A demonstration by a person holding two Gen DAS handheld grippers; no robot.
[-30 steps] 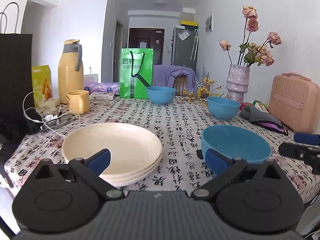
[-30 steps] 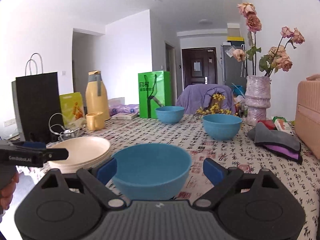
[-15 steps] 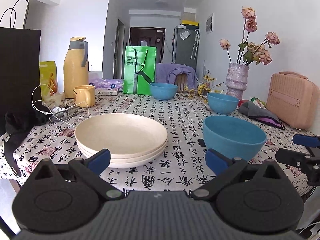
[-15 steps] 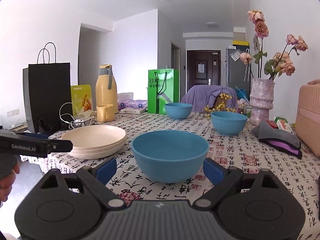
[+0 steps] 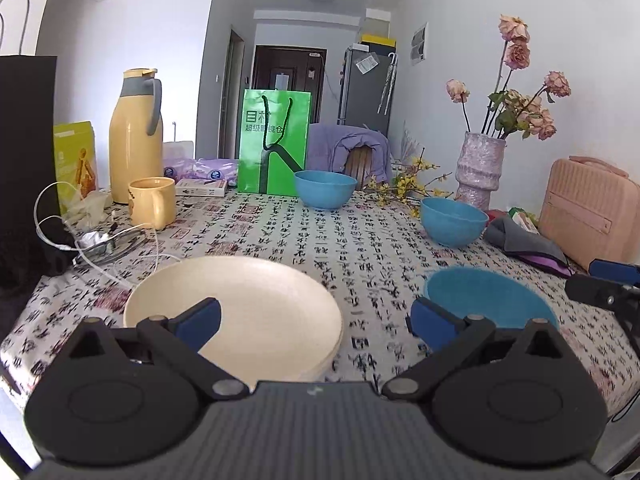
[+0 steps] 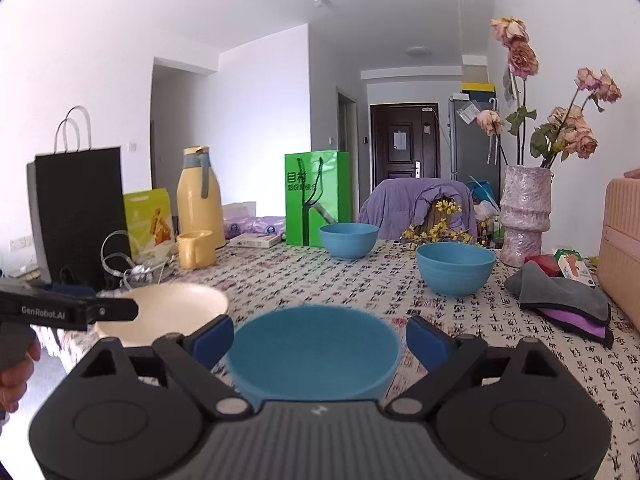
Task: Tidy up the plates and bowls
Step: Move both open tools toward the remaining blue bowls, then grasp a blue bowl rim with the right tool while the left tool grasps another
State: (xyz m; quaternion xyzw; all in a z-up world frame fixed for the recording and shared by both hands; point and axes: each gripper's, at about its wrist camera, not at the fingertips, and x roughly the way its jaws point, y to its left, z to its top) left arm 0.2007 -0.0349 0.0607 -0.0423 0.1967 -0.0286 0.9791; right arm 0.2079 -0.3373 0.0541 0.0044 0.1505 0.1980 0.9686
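Bright daylight, fisheye bending (nearest objects blurred)

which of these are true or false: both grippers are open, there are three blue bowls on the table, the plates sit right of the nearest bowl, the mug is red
1. Both grippers are open. True: the left gripper and right gripper have fingers spread and hold nothing.
2. Three blue bowls are on the table. True: the nearest bowl, a middle bowl and a far bowl.
3. The plates sit right of the nearest bowl. False: they are to its left.
4. The mug is red. False: it is yellow.
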